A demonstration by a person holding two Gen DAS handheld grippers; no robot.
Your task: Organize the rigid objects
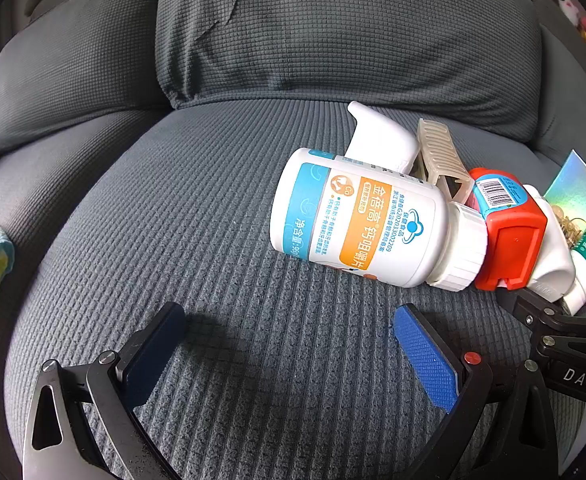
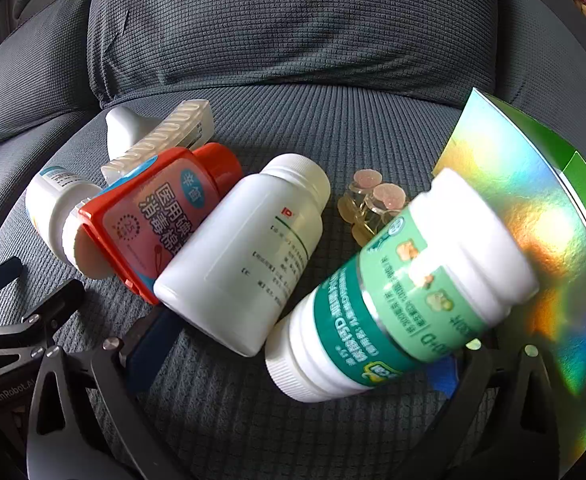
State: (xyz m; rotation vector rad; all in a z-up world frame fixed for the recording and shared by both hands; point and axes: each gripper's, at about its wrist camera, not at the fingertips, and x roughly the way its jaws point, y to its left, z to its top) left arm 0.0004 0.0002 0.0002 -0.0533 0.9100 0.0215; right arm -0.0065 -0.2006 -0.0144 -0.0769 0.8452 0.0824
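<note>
**Bottles in a heap on the sofa seat**

The left claw is wide open and holds nothing. It sits low over the gray sofa seat, just in front of the calcium bottle, which lies on its side. That bottle's cap touches the red box. Behind them lie a white nozzle and a beige clip.

The right claw is open too. The green bottle lies tilted between its fingers, leaning near the shiny box. I cannot tell if the fingers touch it, since the bottle hides one of them. The plain white bottle lies just beside it, against the red box, with some small gummy candies behind.

What could go wrong? The bottles are round and the seat is soft. A push from a claw may make one roll away. If the green bottle is lifted, the plain white bottle may shift and bump the heap.
</note>
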